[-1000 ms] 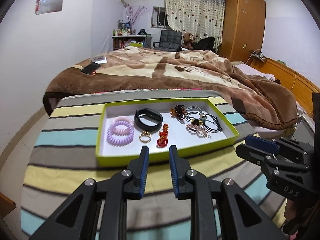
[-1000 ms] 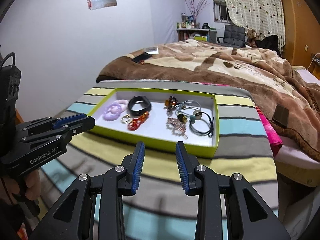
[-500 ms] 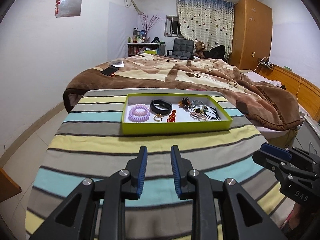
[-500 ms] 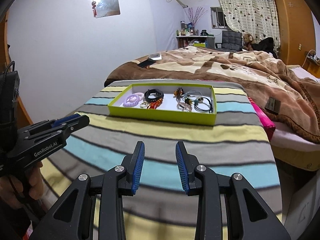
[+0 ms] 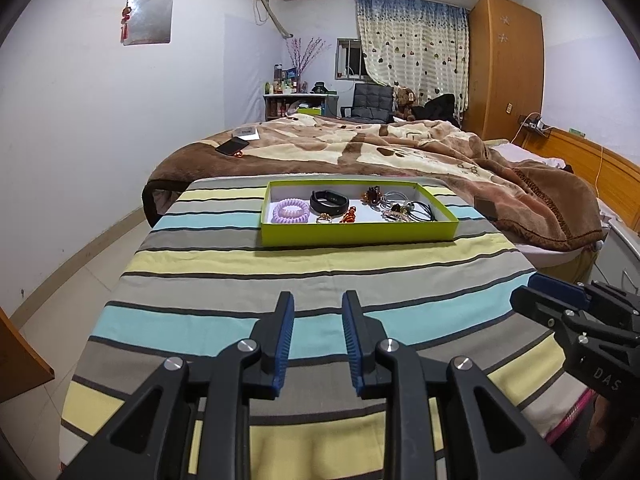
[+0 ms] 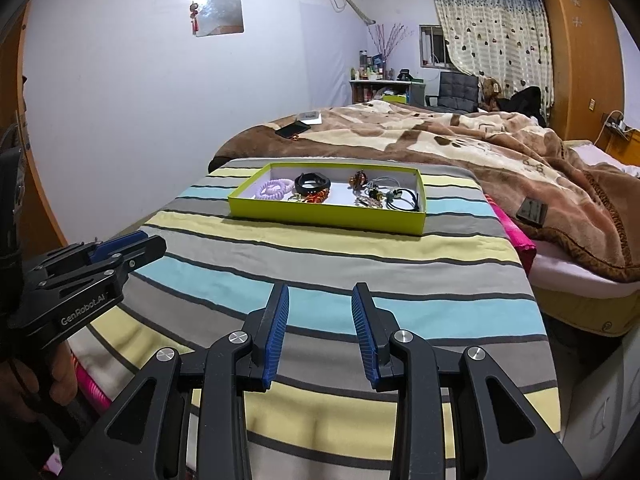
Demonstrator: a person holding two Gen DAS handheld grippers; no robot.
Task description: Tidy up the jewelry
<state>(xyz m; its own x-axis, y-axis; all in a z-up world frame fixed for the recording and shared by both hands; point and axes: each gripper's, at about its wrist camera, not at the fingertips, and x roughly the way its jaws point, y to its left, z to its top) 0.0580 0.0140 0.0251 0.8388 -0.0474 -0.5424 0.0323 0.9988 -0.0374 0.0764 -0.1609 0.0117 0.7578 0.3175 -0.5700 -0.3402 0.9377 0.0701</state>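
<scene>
A lime-green tray (image 5: pixel 360 233) (image 6: pixel 320 216) sits at the far end of a striped table. It holds purple coil bands (image 5: pixel 291 212) (image 6: pixel 274 189), a black wristband (image 5: pixel 329 201) (image 6: pixel 312 182), a gold ring (image 5: pixel 323 219), a red charm (image 5: pixel 349 215) (image 6: pixel 316 199) and a tangle of hair ties (image 5: pixel 408 210) (image 6: pixel 390 195). My left gripper (image 5: pixel 318 308) is open and empty, well short of the tray. My right gripper (image 6: pixel 320 300) is open and empty, equally far back. Each gripper shows at the other view's edge.
The table wears a striped cloth (image 5: pixel 320 276). Behind it is a bed with a brown blanket (image 5: pixel 400 152), with a phone (image 5: pixel 233 146) on it. A wardrobe (image 5: pixel 504 64) stands at the back right. A pink item (image 6: pixel 516 236) lies at the table's right edge.
Both grippers have pulled back from the tray, which now looks smaller and farther. The jaws stayed open and empty. The jewelry has not moved.
</scene>
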